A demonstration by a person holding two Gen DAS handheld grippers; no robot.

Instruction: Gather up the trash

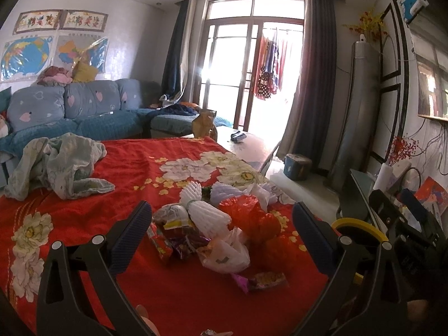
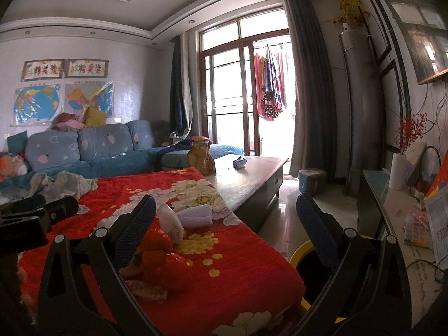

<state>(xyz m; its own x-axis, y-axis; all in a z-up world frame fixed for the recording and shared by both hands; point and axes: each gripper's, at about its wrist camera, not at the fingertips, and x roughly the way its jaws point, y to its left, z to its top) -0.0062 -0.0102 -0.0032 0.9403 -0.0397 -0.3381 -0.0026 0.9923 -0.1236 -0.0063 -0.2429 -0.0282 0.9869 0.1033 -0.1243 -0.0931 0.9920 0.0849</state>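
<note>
Left wrist: left gripper [image 1: 221, 231] fingers spread above trash pile [image 1: 221, 229].

Two maps [image 1: 26, 56] are hanging on the far left wall, under two framed pictures [image 1: 37, 21]. Three white foam nets [image 1: 208, 218] are lying in the near pile. One crumpled cloth [image 1: 60, 165] is sitting far left. One yellow-rimmed bin [image 2: 301, 252] is standing near right.
</note>
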